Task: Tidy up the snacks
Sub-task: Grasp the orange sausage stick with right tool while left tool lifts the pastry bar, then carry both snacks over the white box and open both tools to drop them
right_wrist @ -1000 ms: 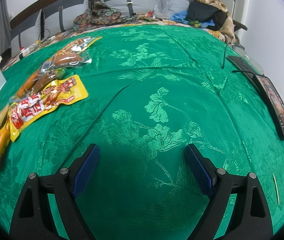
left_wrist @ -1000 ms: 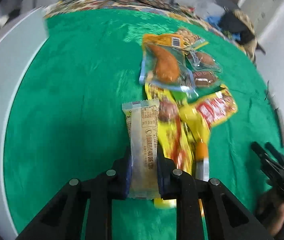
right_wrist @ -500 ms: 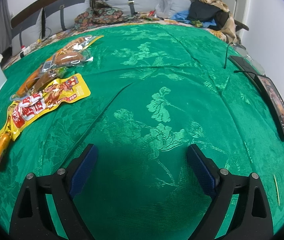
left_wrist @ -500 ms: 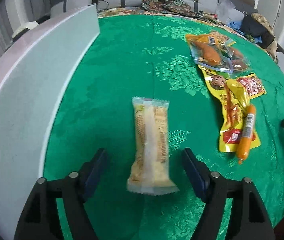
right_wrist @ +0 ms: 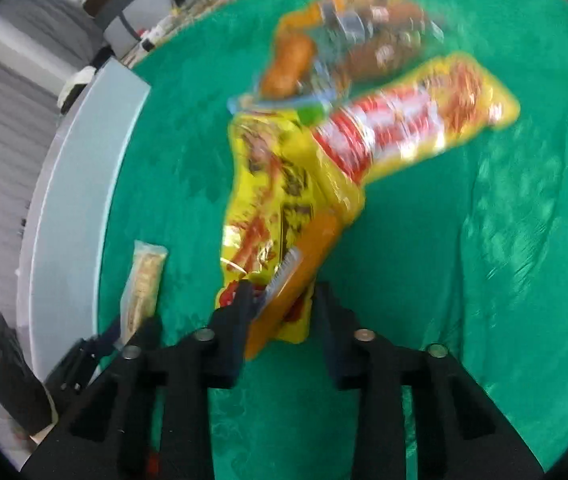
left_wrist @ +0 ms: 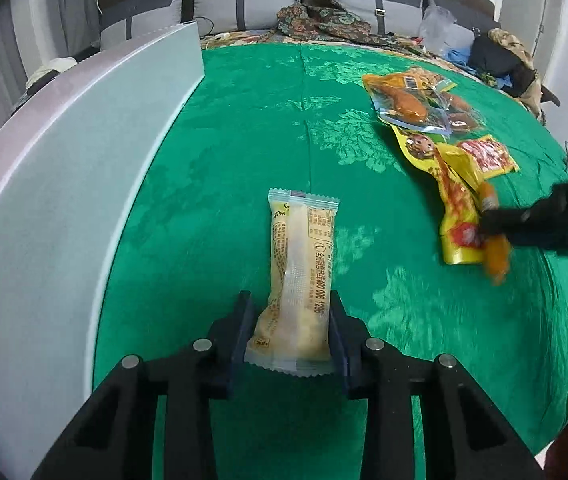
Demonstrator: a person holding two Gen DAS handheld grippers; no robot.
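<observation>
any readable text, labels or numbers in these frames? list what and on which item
"400 006 1296": printed lengthwise on the pale cake-bar wrapper between the left gripper fingers.
Other print on that wrapper: too small to read.
Barcode on the orange drumstick pouch: digits unreadable.
Red and white lettering on the yellow snack packets: blurred, unreadable in both views.
Orange sausage stick between the right gripper fingers: no legible text.

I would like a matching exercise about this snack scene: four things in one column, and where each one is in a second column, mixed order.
Things:
1. pale bar wrapper
2. orange sausage
3. white box
4. drumstick pack

Places:
a. far end of the snack pile
b. between the left gripper fingers
c. along the cloth's left edge
d. between the right gripper fingers

Pairs: 1-b, 2-d, 3-c, 4-a
</observation>
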